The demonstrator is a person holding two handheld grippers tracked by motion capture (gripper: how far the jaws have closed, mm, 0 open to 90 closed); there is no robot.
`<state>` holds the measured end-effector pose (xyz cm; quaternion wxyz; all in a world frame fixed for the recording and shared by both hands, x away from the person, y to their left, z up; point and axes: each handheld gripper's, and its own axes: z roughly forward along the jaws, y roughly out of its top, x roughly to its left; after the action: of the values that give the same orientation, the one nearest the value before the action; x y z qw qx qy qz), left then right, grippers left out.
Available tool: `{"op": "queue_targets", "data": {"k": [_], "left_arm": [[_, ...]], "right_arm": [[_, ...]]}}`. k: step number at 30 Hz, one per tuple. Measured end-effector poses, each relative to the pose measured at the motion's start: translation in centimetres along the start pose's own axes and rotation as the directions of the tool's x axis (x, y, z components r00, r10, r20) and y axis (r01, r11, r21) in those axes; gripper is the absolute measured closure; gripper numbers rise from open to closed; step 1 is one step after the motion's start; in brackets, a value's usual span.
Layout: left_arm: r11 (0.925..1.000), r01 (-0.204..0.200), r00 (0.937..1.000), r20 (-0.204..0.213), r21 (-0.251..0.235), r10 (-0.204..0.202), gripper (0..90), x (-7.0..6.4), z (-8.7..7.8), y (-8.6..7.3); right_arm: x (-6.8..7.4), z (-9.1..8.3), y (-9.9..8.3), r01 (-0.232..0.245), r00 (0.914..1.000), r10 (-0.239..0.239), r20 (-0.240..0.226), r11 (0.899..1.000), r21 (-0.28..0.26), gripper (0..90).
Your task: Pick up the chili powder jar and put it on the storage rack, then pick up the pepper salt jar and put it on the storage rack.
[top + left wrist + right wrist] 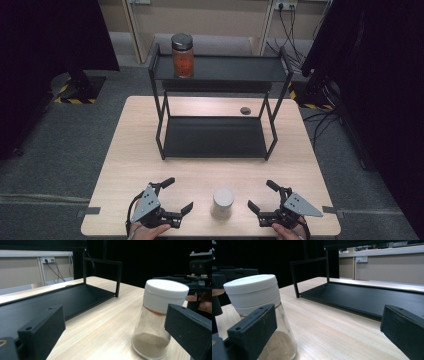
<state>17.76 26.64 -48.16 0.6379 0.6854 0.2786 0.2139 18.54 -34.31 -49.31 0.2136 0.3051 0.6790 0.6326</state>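
A small glass jar with a white lid (223, 202) stands upright near the table's front edge; brown powder fills its bottom (150, 342) (277, 346). My left gripper (179, 195) rests open to the jar's left, jaws spread wide and apart from it. To the jar's right my right gripper (262, 195) is open too, with the jar just beside its left jaw in the right gripper view. A taller jar with a dark lid and orange-red contents (182, 55) stands on the left of the top shelf of a black two-tier rack (215, 135).
The rack takes up the back half of the wooden table (140, 150). A small dark round disc (245, 110) lies on the table behind the rack's right side. Black curtains and cables surround the table on a grey floor.
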Motion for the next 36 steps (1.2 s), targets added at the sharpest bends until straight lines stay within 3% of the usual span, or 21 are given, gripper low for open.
{"op": "queue_targets", "data": {"k": [11,28,36], "left_arm": [[0.9999,-0.002,1.0,0.002,0.012,0.002,2.8,-0.8,-0.6,-1.6],[0.9994,-0.023,0.9997,-0.002,0.025,0.023,2.8,-1.2,-0.8,-2.0],[0.9995,-0.015,0.9998,-0.011,0.028,0.015,2.8,-1.2,-0.9,-2.2]], "right_arm": [[0.0,0.1,0.0,0.013,0.9999,-0.013,-0.011,1.0,0.0,1.0],[0.1,-0.1,0.0,0.025,0.9995,-0.025,-0.021,1.0,-0.007,1.0],[0.2,0.0,0.1,0.032,0.9988,-0.032,-0.038,0.999,-0.011,0.8]]}}
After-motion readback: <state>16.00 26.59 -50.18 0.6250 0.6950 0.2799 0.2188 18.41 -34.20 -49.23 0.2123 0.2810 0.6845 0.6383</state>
